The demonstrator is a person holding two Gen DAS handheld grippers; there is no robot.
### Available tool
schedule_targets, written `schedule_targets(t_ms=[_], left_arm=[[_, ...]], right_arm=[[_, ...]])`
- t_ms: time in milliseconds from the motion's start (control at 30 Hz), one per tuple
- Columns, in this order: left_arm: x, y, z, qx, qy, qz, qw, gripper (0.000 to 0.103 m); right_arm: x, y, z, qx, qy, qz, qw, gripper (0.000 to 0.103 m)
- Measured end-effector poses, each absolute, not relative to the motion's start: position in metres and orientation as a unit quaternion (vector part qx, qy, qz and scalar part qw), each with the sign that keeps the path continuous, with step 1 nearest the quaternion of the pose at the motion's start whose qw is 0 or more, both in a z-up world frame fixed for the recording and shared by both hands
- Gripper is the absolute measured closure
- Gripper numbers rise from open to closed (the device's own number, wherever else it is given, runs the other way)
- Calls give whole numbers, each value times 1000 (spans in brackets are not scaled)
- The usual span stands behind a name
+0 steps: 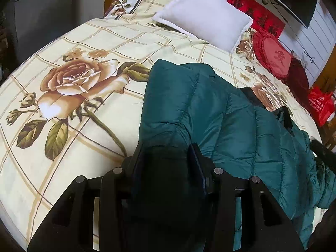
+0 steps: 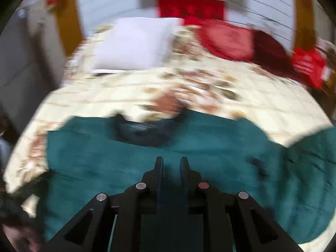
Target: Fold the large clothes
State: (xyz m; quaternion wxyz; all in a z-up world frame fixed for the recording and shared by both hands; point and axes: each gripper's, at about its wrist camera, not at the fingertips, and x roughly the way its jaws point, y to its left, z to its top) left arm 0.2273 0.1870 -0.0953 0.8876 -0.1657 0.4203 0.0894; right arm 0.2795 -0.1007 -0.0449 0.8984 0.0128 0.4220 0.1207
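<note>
A teal quilted puffer jacket point(image 1: 220, 113) lies on the bed, its dark collar lining point(image 2: 145, 132) toward the pillows. My left gripper point(image 1: 167, 149) is shut on a bunched teal fold of the jacket's left side, which fills the gap between the fingers. In the blurred right wrist view the jacket point(image 2: 210, 157) spreads across the bed below my right gripper point(image 2: 171, 161). Its fingers stand a little apart over the jacket's middle with nothing between them.
The bed carries a cream sheet point(image 1: 84, 84) with rose print. A white pillow point(image 1: 203, 16) and red cushions point(image 1: 273, 56) lie at the head. A red bag point(image 1: 321, 105) stands at the right bedside. A person's hand point(image 2: 19, 237) shows at the lower left.
</note>
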Motion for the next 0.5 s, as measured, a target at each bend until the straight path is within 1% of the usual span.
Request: schedule_targets(t_ms=[67,133,167,200,267,333,400,500], left_arm=[[227,188,-96,-169,421,90,887,58],[227,189,-96,-176,421,88,885,56],[228,190,-97,-179,424,88,883,53],[228,191,-97,-181,427,88,882,52],[228,192,-98,-187,427,87,881,52],[224,192,-93,-191,422,91,881,52],[216,188,-78,-182,400,98,893,52],[199,174,-51,-152,347,96,920,52]], right_arm=[[287,-61,-48,13,432,165,886,88],[298,-33,-70,-14,463,163,871,88],[303,-25,-85,-26,483,155,861,88],[305,-22,-96,-31,493,151,856,88],[305,-25,-106,-20,472,154,868,88],[304,-29,-103,-5,475,156,866,88],[298,-36,-92,1,474,161,866,88],[269,-51,-60,-5,434,162,887,88]])
